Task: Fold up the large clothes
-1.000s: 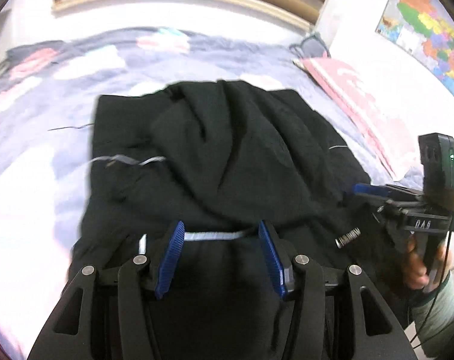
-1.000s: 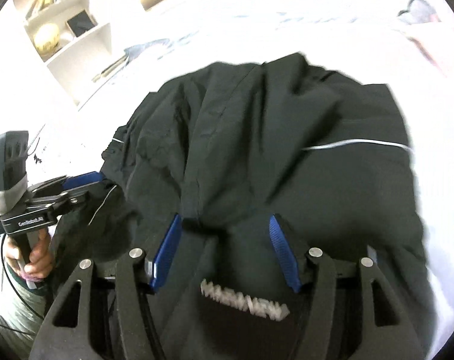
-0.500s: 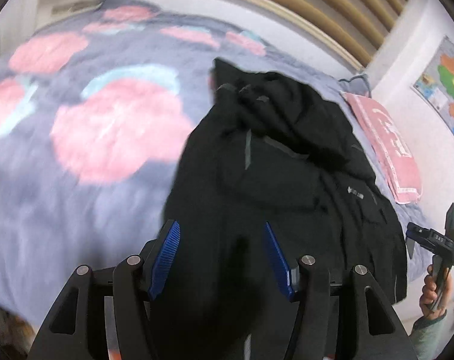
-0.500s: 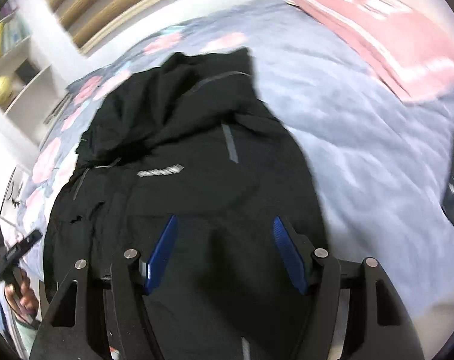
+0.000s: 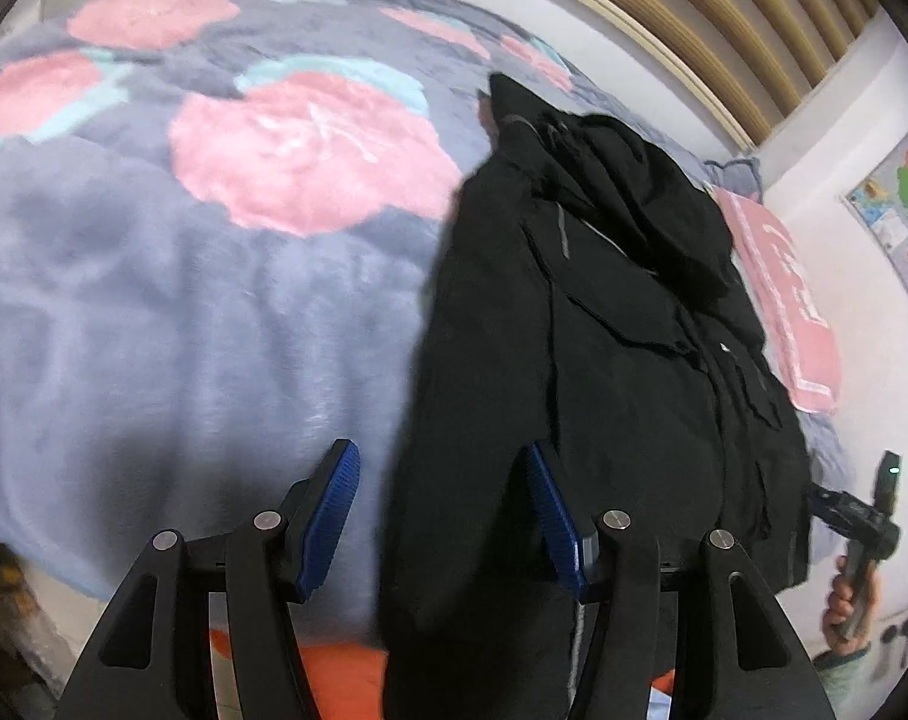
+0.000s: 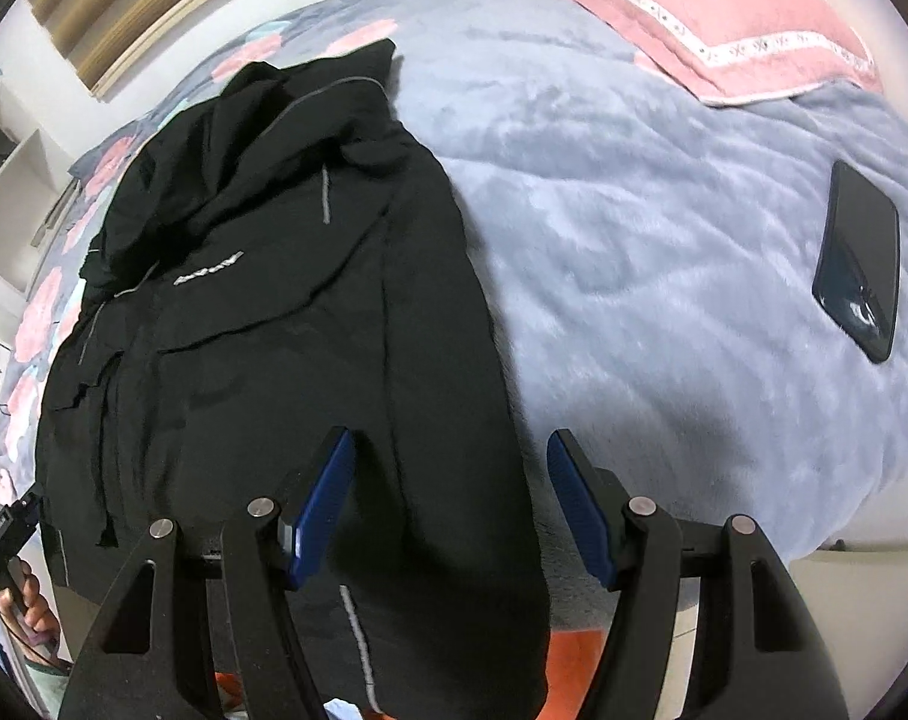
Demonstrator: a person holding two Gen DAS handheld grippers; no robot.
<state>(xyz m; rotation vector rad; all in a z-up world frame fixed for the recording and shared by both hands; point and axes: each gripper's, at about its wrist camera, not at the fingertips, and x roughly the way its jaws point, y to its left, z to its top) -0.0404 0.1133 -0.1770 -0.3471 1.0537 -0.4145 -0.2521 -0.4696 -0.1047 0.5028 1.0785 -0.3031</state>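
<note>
Black two-arm left tongs (image 5: pixel 441 504) and right tongs (image 6: pixel 447 498), ribbed blue pads (image 5: pixel 327 510), round silver screws (image 6: pixel 260 506)

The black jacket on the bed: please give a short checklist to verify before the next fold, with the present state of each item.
1. Black jacket lies wholly on the grey flowered blanket: not ok, its lower hem hangs over the bed edge.
2. Jacket smooth: not ok, top is bunched.
3. Left gripper free: ok, open.
4. Right gripper free: ok, open.
5. Black phone clear of the jacket: ok.
</note>
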